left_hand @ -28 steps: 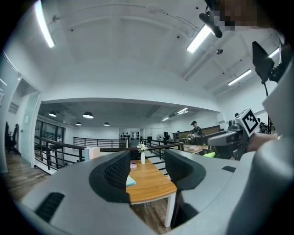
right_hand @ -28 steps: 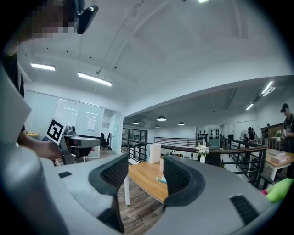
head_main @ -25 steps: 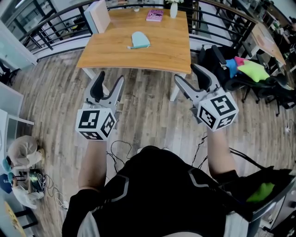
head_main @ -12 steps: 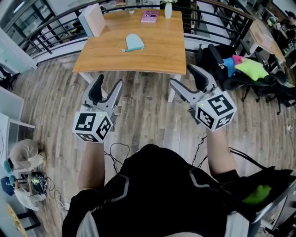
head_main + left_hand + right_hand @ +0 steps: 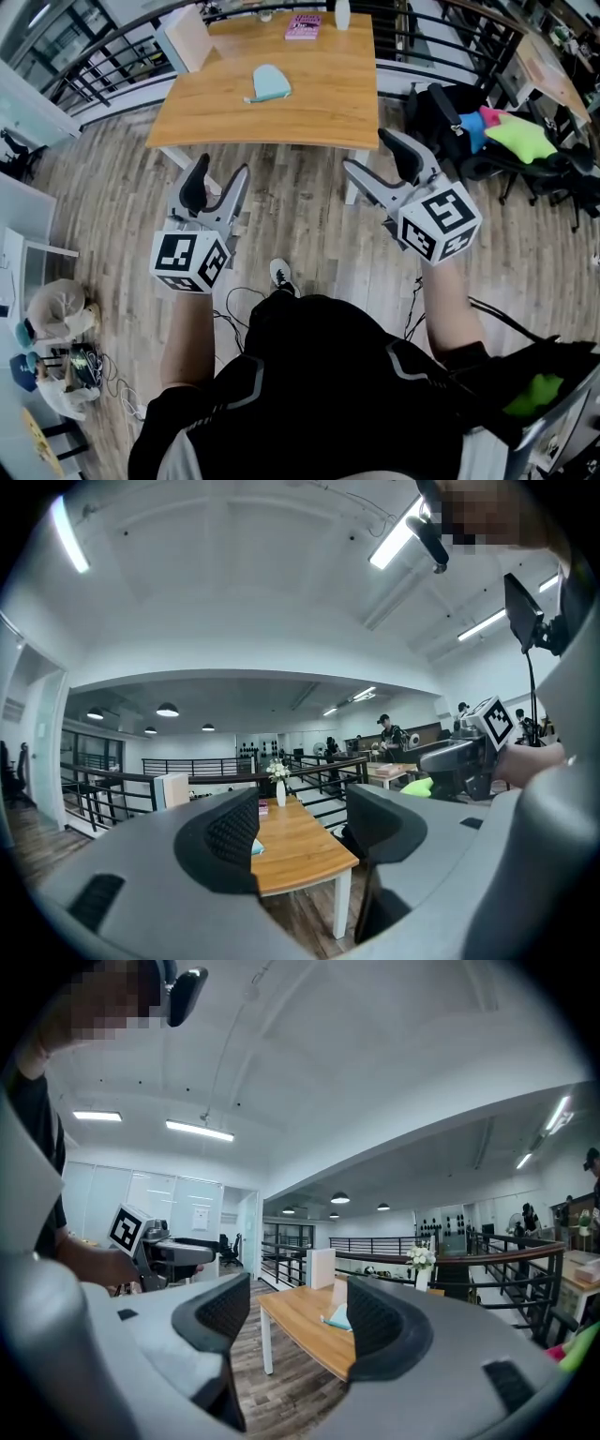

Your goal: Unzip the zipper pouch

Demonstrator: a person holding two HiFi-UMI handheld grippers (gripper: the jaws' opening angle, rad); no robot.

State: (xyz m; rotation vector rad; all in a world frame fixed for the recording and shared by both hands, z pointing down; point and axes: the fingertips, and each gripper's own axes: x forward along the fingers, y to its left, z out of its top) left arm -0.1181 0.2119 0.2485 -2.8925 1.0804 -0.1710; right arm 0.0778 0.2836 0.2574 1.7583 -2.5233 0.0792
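A wooden tabletop (image 5: 319,98) on white legs stands on the plank floor (image 5: 309,211). A pale teal zipper pouch (image 5: 267,82) lies left of its middle, well apart from the rest. By the far edge sit a pink book (image 5: 302,26) and a white vase (image 5: 342,13); a white box (image 5: 187,39) stands upright at the far left corner

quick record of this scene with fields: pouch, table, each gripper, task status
pouch: light blue zipper pouch, lying on the table, untouched
table: wooden table, ahead of the person
also on table: pink book, white vase
left gripper: jaws have just been opening, nothing between them, short of the table
right gripper: likewise
task status: pouch not yet reached
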